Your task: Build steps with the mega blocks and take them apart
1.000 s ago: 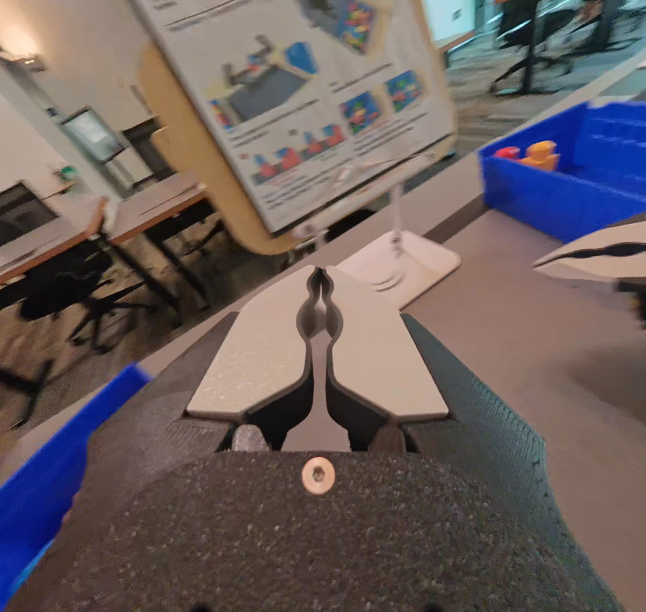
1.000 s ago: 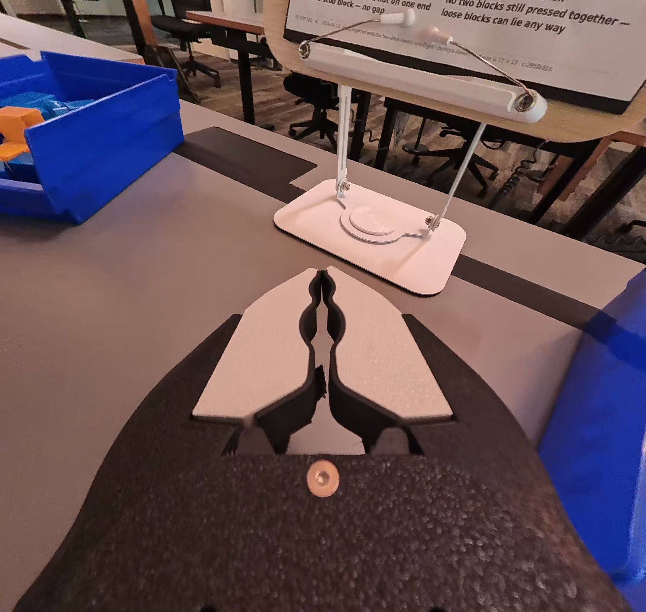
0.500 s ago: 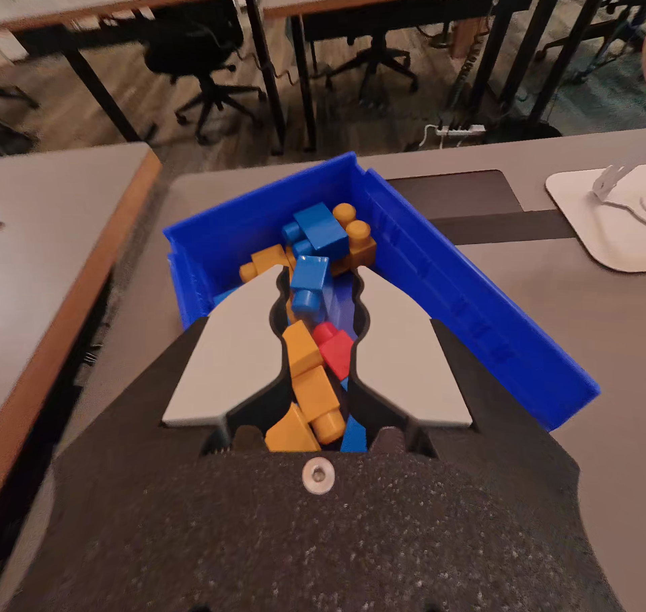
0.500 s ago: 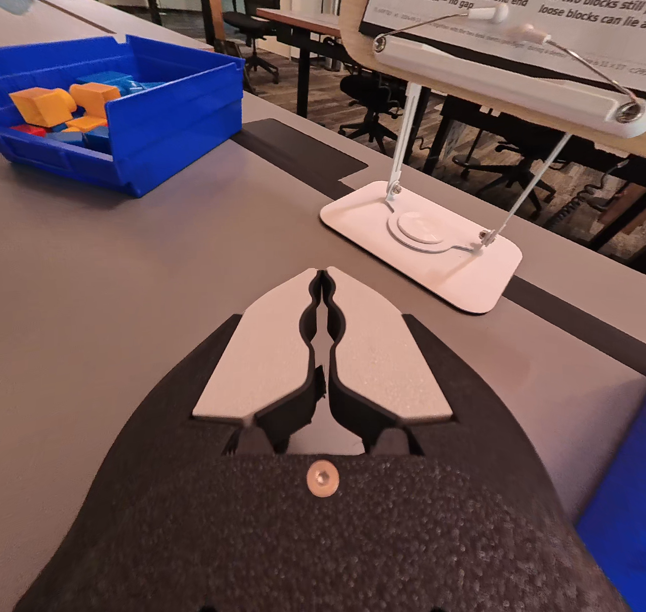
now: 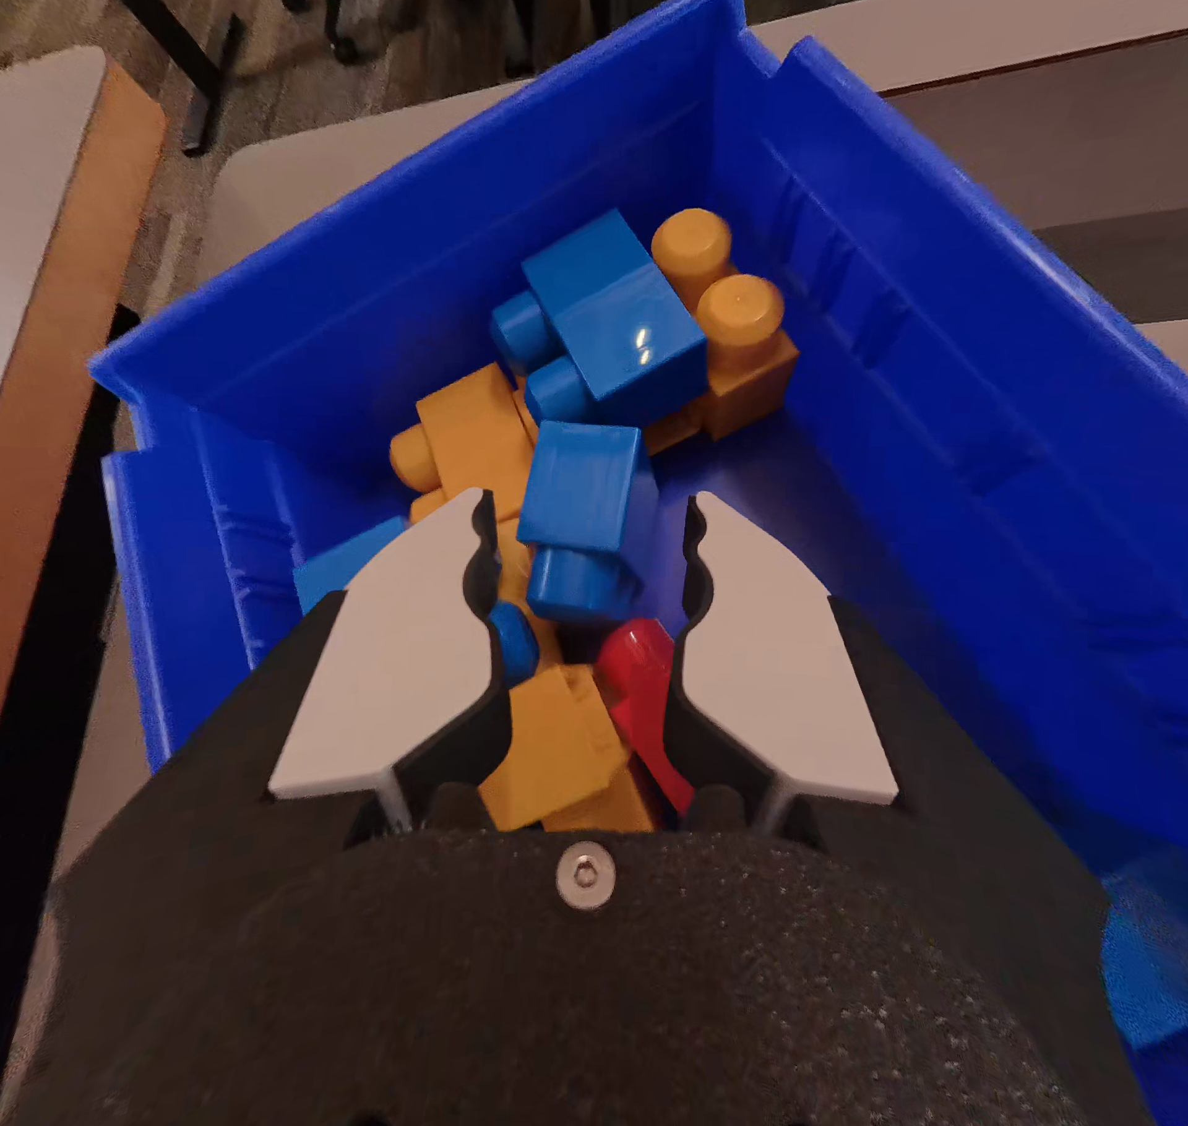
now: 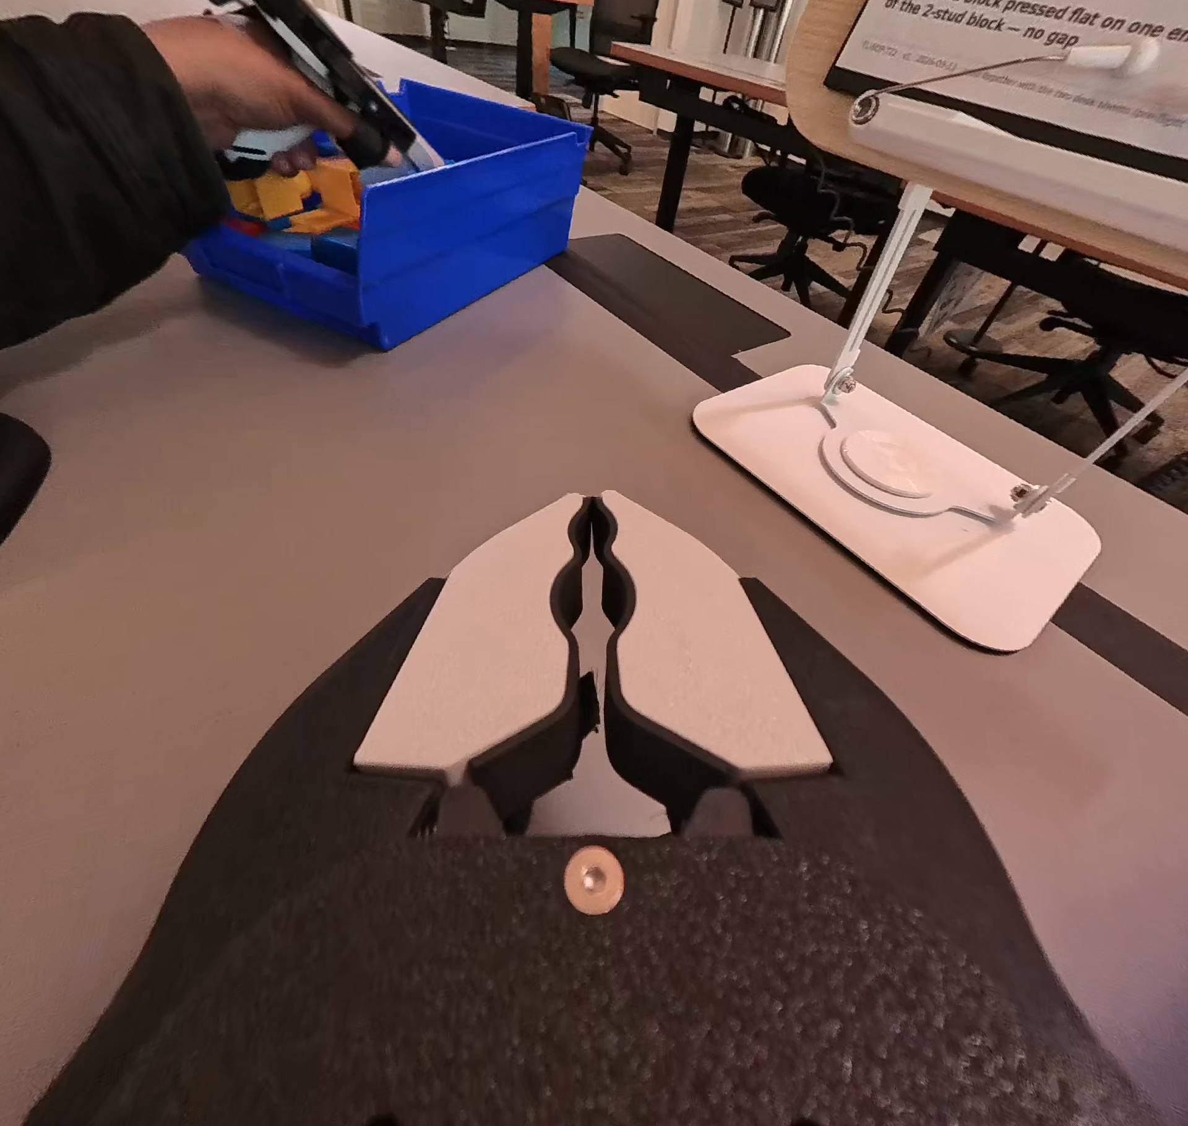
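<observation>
A: Blue plastic, hard and glossy, hollow by the look. Probably light and stiff, and a little slippery on the flat faces.

B: Agreed. Best to take the one-stud blue block [image 5: 578, 484] across its two flat side walls, not by the round stud. Likely to roll out of the pads otherwise.

A: And the place of the mega blocks?

B: All inside the blue bin [image 5: 386, 246], heaped loosely, on the grey table [image 6: 321, 452]. None seen on the table itself.

A: Left gripper [image 5: 588, 498]?

B: Spread wide and empty, hanging over the heap. One-stud blue block between the two fingers, touching neither as far as visible.

A: Right gripper [image 6: 591, 502]?

B: Pressed together on nothing, low over bare table, near the white stand [image 6: 900, 516] and well apart from the bin.

A: Now the count, please.

B: Blue: two clear, the one-stud and a two-stud blue block [image 5: 611, 317]. Also a blue corner [image 5: 347, 561] at the left and a lone blue stud [image 5: 514, 639] lower down, perhaps two more. Orange: three at least. An upright orange block [image 5: 739, 349] by the far wall, an orange block lying at the left [image 5: 469, 446], and the nearest orange block [image 5: 559, 741]. Red: one red block [image 5: 636, 664], half hidden. Maybe more underneath; impossible to tell.
</observation>
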The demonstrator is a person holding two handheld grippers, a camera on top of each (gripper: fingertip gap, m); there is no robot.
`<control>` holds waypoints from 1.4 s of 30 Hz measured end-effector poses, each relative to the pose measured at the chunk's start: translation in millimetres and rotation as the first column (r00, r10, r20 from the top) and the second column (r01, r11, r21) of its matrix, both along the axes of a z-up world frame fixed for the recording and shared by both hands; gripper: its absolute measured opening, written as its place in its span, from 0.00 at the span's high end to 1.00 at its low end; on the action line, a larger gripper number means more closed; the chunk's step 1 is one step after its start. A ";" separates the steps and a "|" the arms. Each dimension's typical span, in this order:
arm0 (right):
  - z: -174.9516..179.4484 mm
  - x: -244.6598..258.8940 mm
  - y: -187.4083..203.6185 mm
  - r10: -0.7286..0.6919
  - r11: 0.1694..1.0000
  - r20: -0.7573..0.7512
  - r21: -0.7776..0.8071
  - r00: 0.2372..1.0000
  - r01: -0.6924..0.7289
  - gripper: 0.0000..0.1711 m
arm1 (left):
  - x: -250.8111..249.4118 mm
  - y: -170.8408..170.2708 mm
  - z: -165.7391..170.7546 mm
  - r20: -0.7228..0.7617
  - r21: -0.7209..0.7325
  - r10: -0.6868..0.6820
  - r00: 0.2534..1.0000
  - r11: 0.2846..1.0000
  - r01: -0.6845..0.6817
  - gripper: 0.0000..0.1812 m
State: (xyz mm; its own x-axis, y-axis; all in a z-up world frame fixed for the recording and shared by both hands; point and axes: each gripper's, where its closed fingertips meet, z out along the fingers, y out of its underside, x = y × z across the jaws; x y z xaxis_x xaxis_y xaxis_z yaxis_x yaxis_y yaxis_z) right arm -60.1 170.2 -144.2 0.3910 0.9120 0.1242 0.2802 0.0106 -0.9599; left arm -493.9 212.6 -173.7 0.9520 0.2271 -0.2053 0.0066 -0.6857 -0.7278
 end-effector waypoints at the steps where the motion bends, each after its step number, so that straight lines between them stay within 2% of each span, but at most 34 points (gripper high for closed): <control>1: -0.9 -0.3 -0.6 0.004 1.000 0.002 -0.005 1.000 -0.004 1.00 | -1.2 3.0 0.6 -0.013 0.001 -0.007 1.000 1.000 0.007 0.70; 8: -7.0 -1.6 -1.4 0.024 0.999 0.004 -0.046 1.000 -0.024 1.00 | -6.0 8.2 -15.6 -0.097 -0.155 -0.082 0.992 0.986 0.066 0.74; 10: -9.7 -2.5 -1.1 0.028 0.998 0.003 -0.063 1.000 -0.028 1.00 | -8.1 8.5 -15.2 -0.124 -0.162 -0.084 0.989 0.985 0.064 0.78; 15: -12.6 -2.9 -1.0 0.035 0.995 -0.004 -0.096 0.999 -0.036 1.00 | -1.1 9.9 -13.7 -0.199 -0.197 -0.154 0.968 0.974 0.114 0.78; 19: -9.6 -1.0 0.0 0.029 0.995 -0.013 -0.091 1.000 -0.030 1.00 | 1.8 6.1 -4.9 -0.235 -0.208 -0.142 0.961 0.974 0.093 0.79; 21: -6.5 0.1 0.2 0.026 0.996 -0.021 -0.080 0.999 -0.028 1.00 | 7.2 4.8 17.9 -0.258 -0.140 -0.129 0.957 0.986 0.095 0.79; 23: -1.4 0.6 -0.6 0.028 0.998 -0.039 -0.062 0.999 -0.031 1.00 | 24.8 5.4 57.8 -0.236 0.021 -0.120 0.964 0.991 0.129 0.79; 24: 3.3 0.3 -2.9 0.042 0.998 -0.060 -0.049 0.997 -0.045 1.00 | 40.9 6.0 81.8 -0.201 0.131 -0.139 0.970 0.977 0.167 0.79; 26: 16.0 -0.4 -10.0 0.078 0.996 -0.119 -0.025 0.990 -0.082 0.99 | 88.9 4.6 130.6 -0.092 0.366 -0.257 0.962 0.890 0.273 0.79; 28: 28.8 0.3 -16.3 0.110 0.994 -0.173 -0.005 0.979 -0.113 0.97 | 147.1 -3.0 166.5 0.035 0.537 -0.447 0.894 0.763 0.360 0.79; 30: 41.1 4.6 -15.1 0.094 0.995 -0.208 0.036 0.974 -0.088 0.93 | 209.8 -14.0 183.9 0.187 0.638 -0.652 0.735 0.650 0.414 0.79; 33: 56.3 13.4 -10.0 0.047 0.986 -0.203 0.164 0.978 -0.014 0.87 | 286.1 -27.6 179.4 0.338 0.680 -0.801 0.494 0.571 0.460 0.79; 36: 54.6 13.6 -12.8 0.058 0.954 -0.109 0.300 0.992 -0.023 0.80 | 340.4 -33.1 157.1 0.452 0.676 -0.823 0.344 0.567 0.470 0.79; 38: 42.9 10.4 -14.4 0.071 0.937 -0.026 0.344 0.997 -0.058 0.74 | 364.1 -32.5 137.2 0.526 0.656 -0.802 0.284 0.595 0.464 0.79; 42: 28.5 8.9 -9.9 0.081 0.937 0.035 0.337 0.996 -0.088 0.61 | 392.9 -35.9 96.4 0.674 0.601 -0.717 0.178 0.673 0.431 0.79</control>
State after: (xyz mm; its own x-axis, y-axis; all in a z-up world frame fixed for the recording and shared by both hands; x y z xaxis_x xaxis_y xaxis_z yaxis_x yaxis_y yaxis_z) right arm -51.2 160.3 -115.7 0.3087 0.8444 0.4379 0.2830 0.3580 -0.8898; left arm -101.0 176.7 -77.3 0.4488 -0.5672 0.6905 0.3492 -0.6000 -0.7198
